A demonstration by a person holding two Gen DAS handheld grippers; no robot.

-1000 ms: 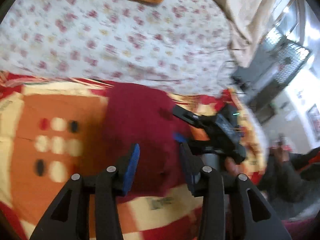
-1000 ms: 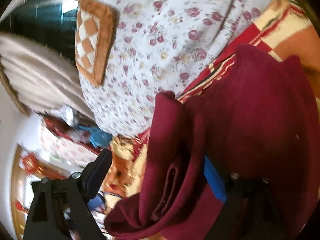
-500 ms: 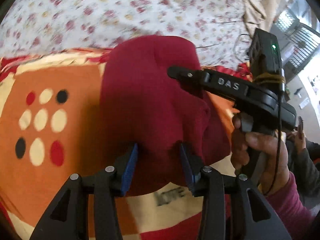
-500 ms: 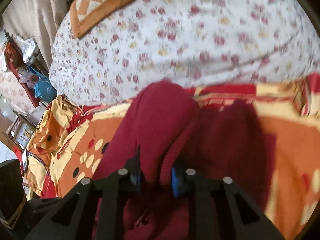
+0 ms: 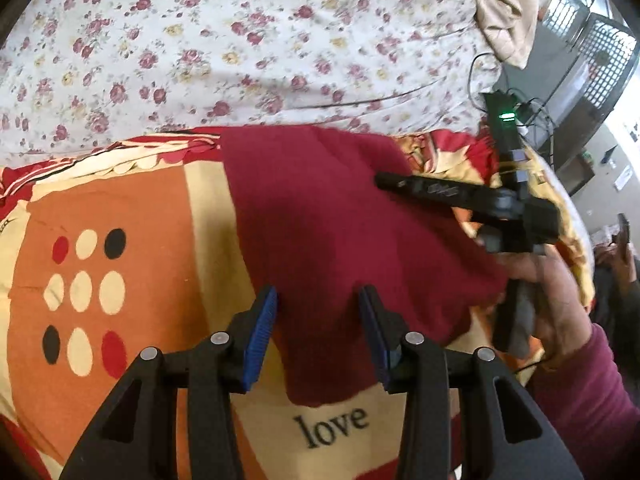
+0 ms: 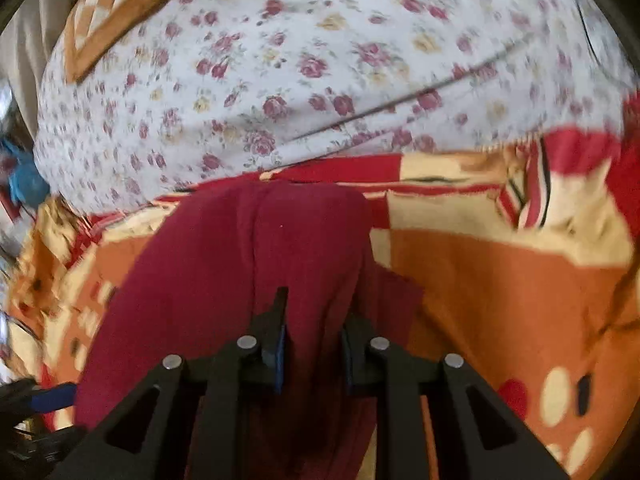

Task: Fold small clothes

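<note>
- Lying spread out now, the maroon garment [image 5: 340, 232] is seen flat on the patterned blanket [image 5: 120, 208] of the bed, whereas half a second ago it was bunched into a raised hump, and a second ago it was draped thickly over the right gripper.
- A fold or lay-down is judged to have just been completed: in the left wrist view the cloth forms a broad, mostly smooth panel, with its near corner resting above the printed word "love" [image 5: 332, 424].
- The left gripper [image 5: 318, 304] is held with a wide gap between its blue pads; the near edge of the garment lies between and beneath them, and no cloth is seen pinched.
- The right gripper [image 6: 312, 320] is narrowed, with a ridge of the garment running between its pads; it appears to be clamped on that cloth, though the contact itself is in shadow.
- In the left wrist view the right gripper is seen reaching over the garment's right side, well inside its edge.
- The floral sheet [image 5: 240, 48] lies beyond the garment's far edge, which just meets it.
- Smoothing or a further fold is judged to remain.
</note>
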